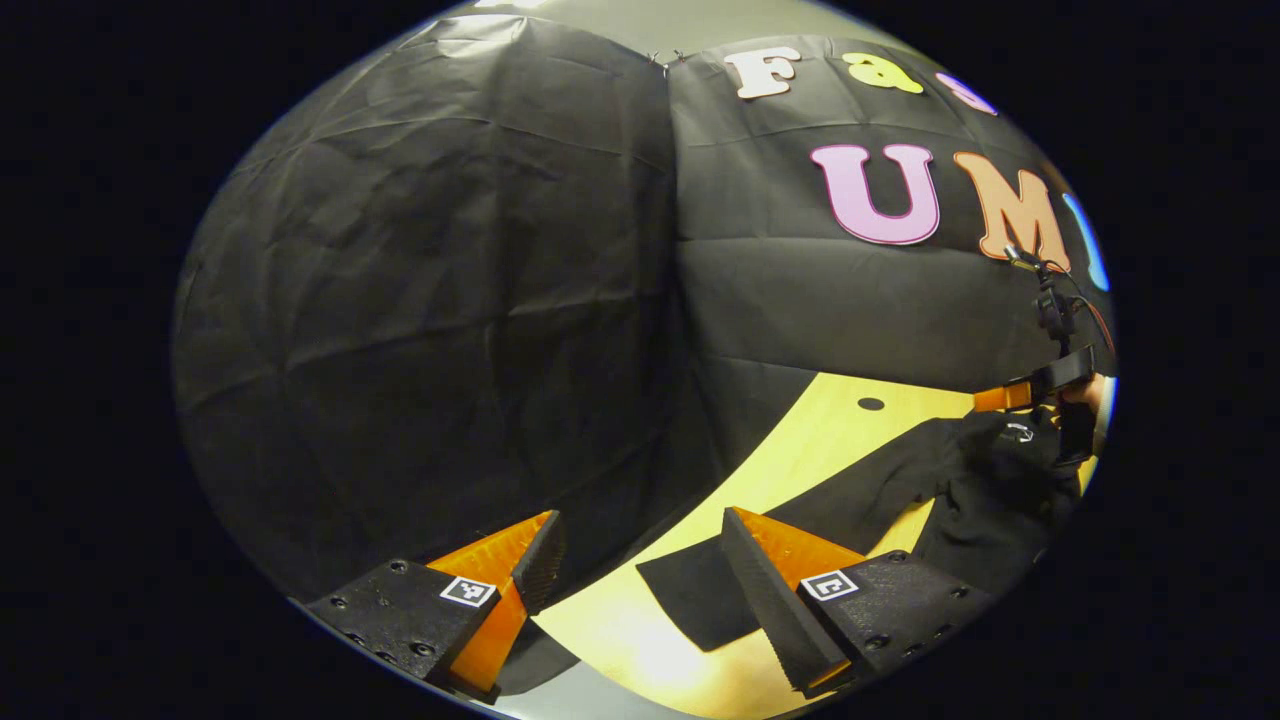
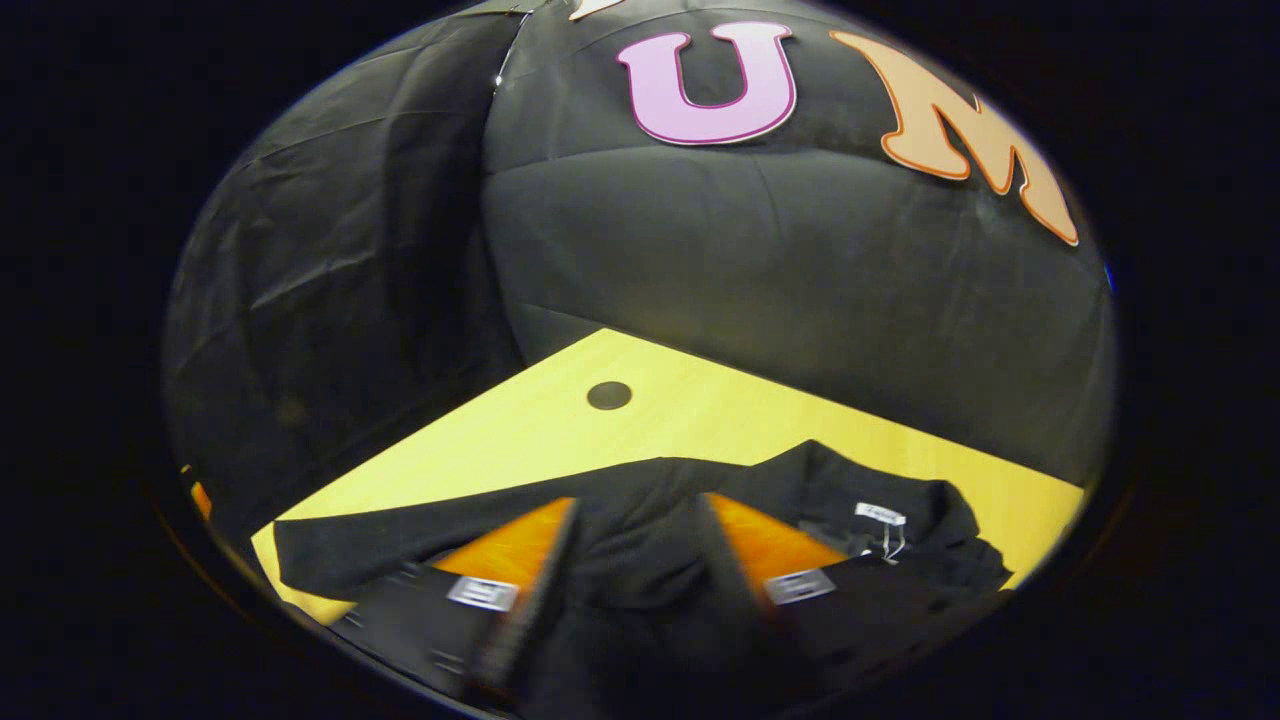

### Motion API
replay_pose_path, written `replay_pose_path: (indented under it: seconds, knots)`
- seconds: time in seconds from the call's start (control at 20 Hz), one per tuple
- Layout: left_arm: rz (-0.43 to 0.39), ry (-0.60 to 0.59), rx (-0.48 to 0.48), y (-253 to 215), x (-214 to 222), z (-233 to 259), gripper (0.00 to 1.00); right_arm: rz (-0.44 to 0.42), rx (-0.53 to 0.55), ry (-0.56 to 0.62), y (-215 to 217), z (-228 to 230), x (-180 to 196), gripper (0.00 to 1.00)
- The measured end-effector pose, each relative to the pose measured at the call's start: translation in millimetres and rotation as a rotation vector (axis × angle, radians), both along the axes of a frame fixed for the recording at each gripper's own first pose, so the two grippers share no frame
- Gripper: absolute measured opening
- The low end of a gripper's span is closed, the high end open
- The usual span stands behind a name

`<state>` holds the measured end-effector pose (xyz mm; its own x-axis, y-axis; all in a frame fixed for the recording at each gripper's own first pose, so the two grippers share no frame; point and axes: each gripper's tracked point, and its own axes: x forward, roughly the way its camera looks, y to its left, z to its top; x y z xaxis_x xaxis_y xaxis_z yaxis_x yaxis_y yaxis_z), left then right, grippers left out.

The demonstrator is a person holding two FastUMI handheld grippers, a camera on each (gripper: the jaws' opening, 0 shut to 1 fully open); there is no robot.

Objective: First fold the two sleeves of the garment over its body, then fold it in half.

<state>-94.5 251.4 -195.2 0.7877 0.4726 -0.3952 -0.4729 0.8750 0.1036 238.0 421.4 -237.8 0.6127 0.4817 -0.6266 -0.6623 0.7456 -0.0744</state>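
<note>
Jaws spread on both grippers, left gripper (image 1: 640,580) over the sleeve (image 1: 700,600) end near the tabletop (image 1: 830,420) edge — pinch the cuff cleanly before folding inward.

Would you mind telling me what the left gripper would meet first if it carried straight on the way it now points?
Probably the booth's black cloth wall. The left gripper, jaws open, aims past the table edge, and the garment's sleeve lies lower, to one side. Depth is hard to judge.
</note>
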Motion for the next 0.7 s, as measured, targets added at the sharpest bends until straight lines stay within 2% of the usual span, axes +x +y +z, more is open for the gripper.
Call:
replay_pose_path:
  seconds: [0.05,0.2,0.3,0.5,0.7]
  knots:
    - [-0.006,0.0,-0.017,-3.5,5.2,-4.0,0.95,0.0,-0.013,-0.019,-4.2,3.3,-0.2,1.0]
    - [-0.03,0.024,-0.064,-14.4,17.9,-28.4,0.95,0.006,-0.056,-0.068,-18.2,15.4,-4.2,0.99]
    - [-0.049,0.064,-0.084,-20.9,23.3,-48.2,0.95,-0.014,-0.035,-0.093,-36.3,32.9,-9.8,0.99]
    - [-0.076,0.172,-0.117,-29.8,26.4,-88.1,0.96,-0.075,0.02,-0.138,-85.8,69.1,-18.6,1.0]
    - [-0.047,0.248,-0.157,-34.3,27.7,-118.9,0.96,-0.159,0.043,-0.215,-149.8,113.9,-19.1,0.99]
